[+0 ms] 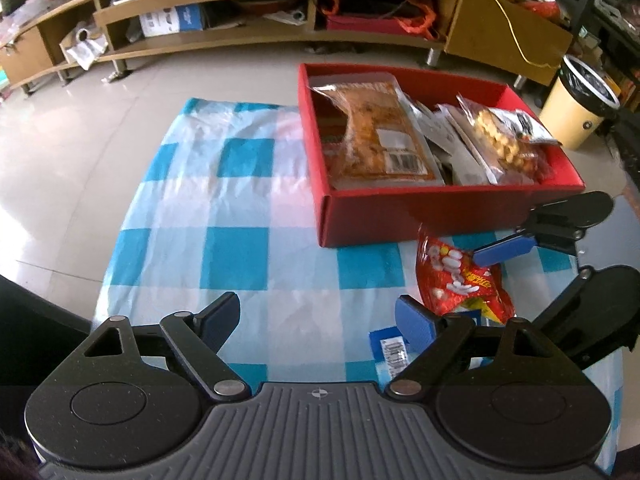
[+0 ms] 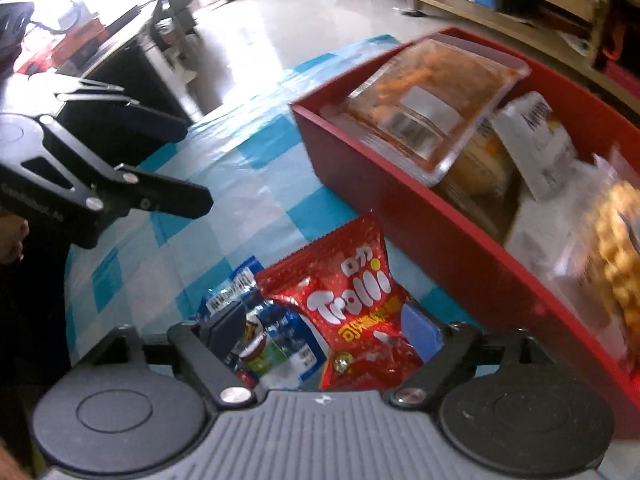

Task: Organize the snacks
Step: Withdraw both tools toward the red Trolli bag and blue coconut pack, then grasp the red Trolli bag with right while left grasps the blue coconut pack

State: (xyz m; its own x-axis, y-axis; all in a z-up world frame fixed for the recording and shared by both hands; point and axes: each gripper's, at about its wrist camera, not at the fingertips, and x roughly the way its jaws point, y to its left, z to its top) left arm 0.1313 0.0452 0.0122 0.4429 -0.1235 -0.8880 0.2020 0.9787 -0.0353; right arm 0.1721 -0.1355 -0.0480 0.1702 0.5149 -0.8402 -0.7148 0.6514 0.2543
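A red Trolli gummy bag (image 2: 356, 304) lies on the blue-checked cloth (image 1: 236, 248), partly over a blue snack packet (image 2: 280, 340), just in front of the red box (image 2: 404, 208). My right gripper (image 2: 324, 322) is open around both packets, its pads not pressing on them. In the left wrist view the red bag (image 1: 460, 280) sits between the right gripper's (image 1: 480, 288) fingers, and the blue packet (image 1: 390, 350) pokes out beside it. My left gripper (image 1: 320, 320) hovers open over bare cloth, holding nothing. The red box (image 1: 440, 212) holds an orange pack (image 1: 376, 136), silver packets (image 1: 452, 140) and a bag of golden snacks (image 1: 500, 140).
The cloth-covered table ends at the left and far side, with tiled floor (image 1: 80, 140) beyond. A low wooden shelf unit (image 1: 240, 36) full of clutter runs along the back. A cream bin (image 1: 576, 108) stands at the far right. A dark cabinet (image 2: 132, 76) stands left of the table.
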